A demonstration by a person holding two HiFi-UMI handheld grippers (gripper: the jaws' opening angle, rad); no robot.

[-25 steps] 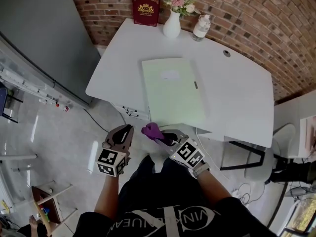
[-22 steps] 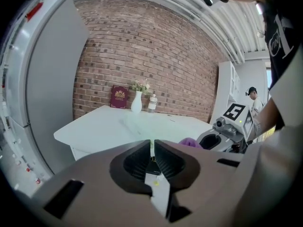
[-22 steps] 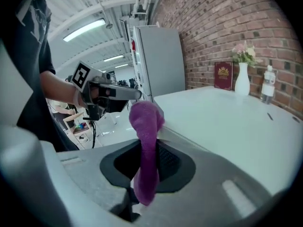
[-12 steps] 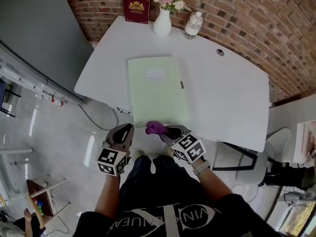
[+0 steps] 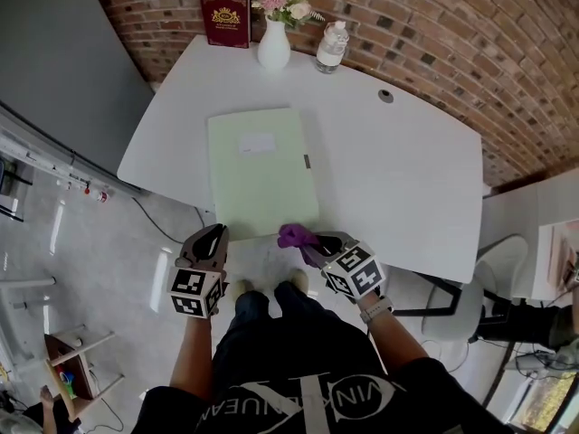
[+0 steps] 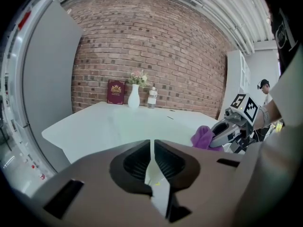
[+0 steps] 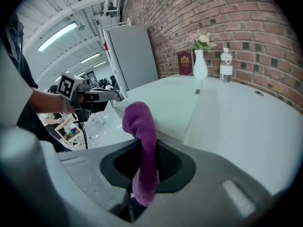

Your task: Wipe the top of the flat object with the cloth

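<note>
Purple cloth [image 5: 291,235] in downward-angled right claw [image 5: 310,241]

We see the left gripper [image 6: 152,148] at lower centre, jaws together, nothing between them. Beyond lies a white table [image 6: 94,126]. At its far edge stand a red book [image 6: 115,92], vase [image 6: 134,99] and bottle [image 6: 152,98]. At right, the right gripper [image 6: 214,137] pinches a purple cloth [image 6: 202,137].

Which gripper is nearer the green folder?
Right. The right gripper, shut on the purple cloth, is at the green folder's near edge; the left gripper is off its near-left corner.
</note>
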